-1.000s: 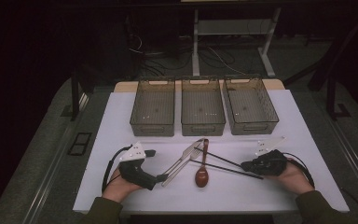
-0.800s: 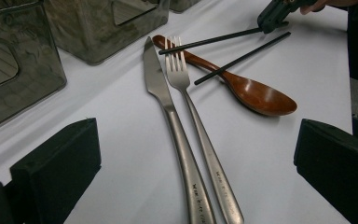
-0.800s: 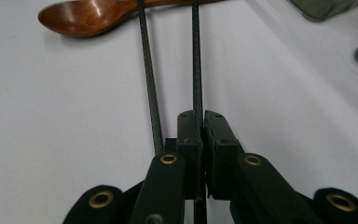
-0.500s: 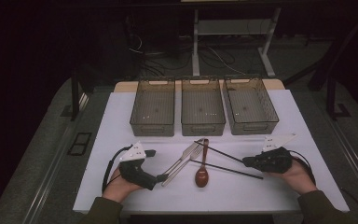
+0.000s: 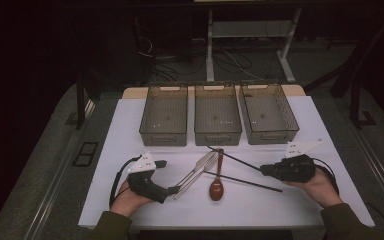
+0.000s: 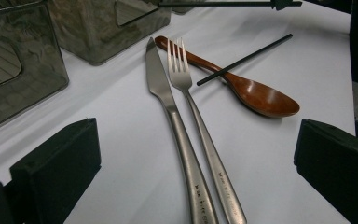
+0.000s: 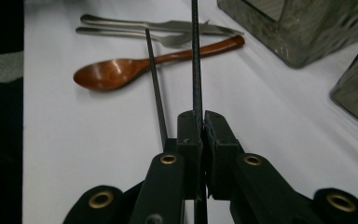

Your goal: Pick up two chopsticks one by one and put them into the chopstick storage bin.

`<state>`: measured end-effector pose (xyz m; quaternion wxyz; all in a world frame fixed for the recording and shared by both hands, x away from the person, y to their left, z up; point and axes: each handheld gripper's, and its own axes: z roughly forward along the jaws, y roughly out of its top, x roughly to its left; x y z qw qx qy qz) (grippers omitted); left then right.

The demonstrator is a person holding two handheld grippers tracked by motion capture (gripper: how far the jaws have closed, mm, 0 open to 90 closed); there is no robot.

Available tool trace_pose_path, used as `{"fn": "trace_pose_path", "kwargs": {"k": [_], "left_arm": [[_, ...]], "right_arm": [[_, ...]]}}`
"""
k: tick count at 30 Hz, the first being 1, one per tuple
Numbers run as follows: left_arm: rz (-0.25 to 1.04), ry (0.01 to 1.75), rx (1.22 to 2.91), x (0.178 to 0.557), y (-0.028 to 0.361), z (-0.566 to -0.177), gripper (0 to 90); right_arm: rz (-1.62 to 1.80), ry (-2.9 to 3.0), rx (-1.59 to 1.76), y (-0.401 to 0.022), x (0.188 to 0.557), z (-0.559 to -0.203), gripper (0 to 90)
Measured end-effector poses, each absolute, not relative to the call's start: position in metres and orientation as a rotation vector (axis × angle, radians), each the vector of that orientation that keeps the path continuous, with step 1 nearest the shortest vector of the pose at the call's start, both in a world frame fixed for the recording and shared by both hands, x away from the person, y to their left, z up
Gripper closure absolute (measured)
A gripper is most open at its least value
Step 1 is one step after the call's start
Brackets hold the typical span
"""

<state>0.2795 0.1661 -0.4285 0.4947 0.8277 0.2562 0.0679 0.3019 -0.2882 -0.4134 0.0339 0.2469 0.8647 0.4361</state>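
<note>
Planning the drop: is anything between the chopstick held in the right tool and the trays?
Nothing visible. The right tool holds one chopstick; bare table lies between it and the open trays.

Small stamped lettering stands on the near handle ends of the knife (image 6: 177,121) and the fork (image 6: 200,135), seen in the left gripper view. The marks are too small and blurred to read. No other text, label, brand, number or sign can be read on anything on the table.
</note>
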Motion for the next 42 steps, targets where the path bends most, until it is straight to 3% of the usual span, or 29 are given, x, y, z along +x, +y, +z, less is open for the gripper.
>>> {"fn": "trace_pose_path", "kwargs": {"k": [42], "left_arm": [[0.188,0.624,1.977,0.275,0.164,-0.428,0.0]], "right_arm": [[1.299,2.551,0.903,-0.211,0.345,-0.364,84.5]]}}
